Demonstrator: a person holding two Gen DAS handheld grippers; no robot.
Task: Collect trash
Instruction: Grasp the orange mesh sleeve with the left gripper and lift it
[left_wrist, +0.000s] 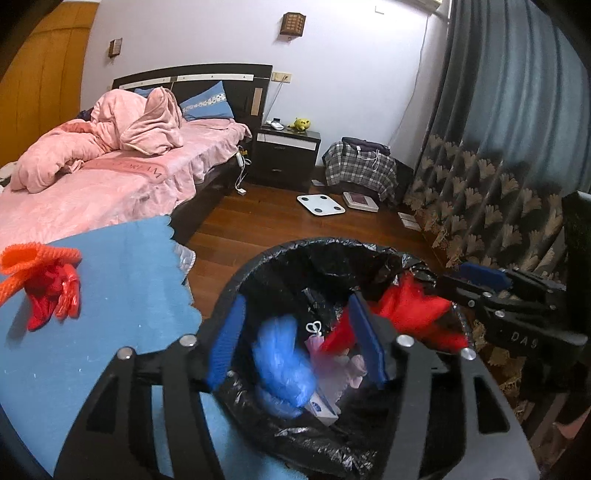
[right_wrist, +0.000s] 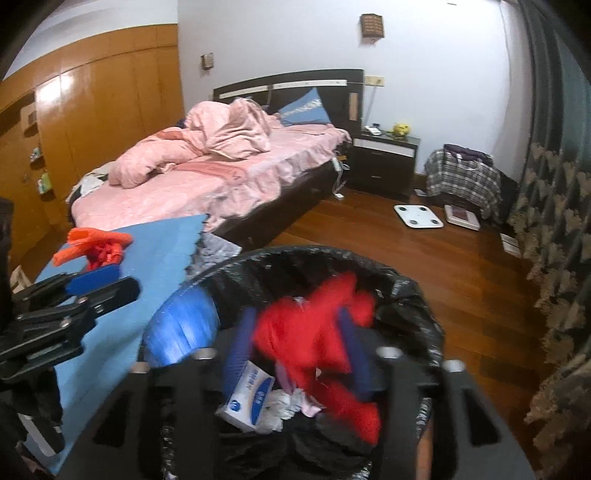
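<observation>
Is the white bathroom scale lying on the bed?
No, the white scale lies flat on the wooden floor, between the nightstand and the curtain.

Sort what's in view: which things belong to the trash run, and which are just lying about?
Job:
- black-lined trash bin
- blue plastic bag
- red plastic bag
- tissue box
- orange and red scraps on blue mat

Lying about:
- white scale
- plaid bag
- pink bedding

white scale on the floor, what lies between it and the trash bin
Only bare wooden floor lies between the white scale and the trash bin; both wrist views show it.
</observation>
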